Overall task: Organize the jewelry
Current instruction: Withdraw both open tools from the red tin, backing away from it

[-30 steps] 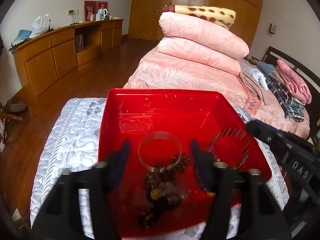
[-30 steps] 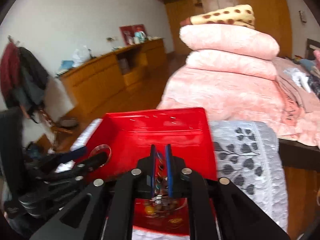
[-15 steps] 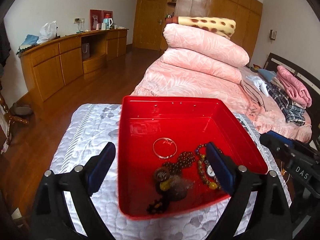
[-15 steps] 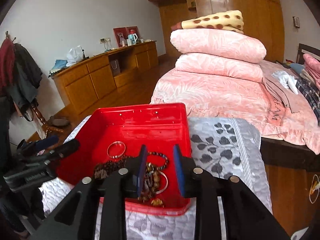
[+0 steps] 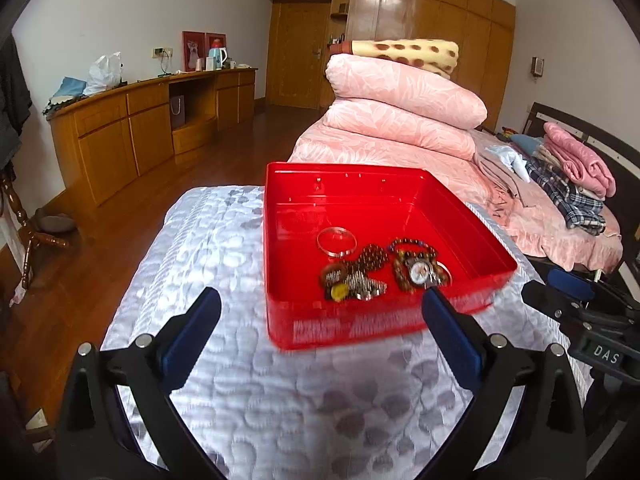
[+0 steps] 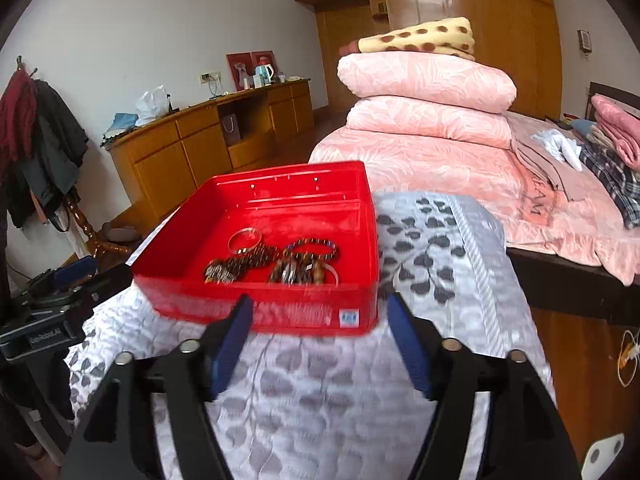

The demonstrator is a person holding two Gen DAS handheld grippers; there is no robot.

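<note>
Left hand-held gripper (image 5: 320,308): spread wide, holding nothing, hovering over quilted surface (image 5: 224,264) just short of red tray (image 5: 280,264). Red tray: resting flat on quilted surface, just ahead of both grippers. Inside tray, from left: clear bangle (image 5: 336,241), dark beaded bracelets (image 5: 374,257), wristwatch (image 5: 419,271), clustered and touching near front wall. Right hand-held gripper (image 6: 320,310): spread wide, holding nothing, blue pads (image 6: 232,342) close to tray's front wall. Pink folded bedding (image 5: 404,92) on bed beyond.

Jewelry pile (image 5: 376,270) tangled, blurred; pieces indistinguishable.
</note>
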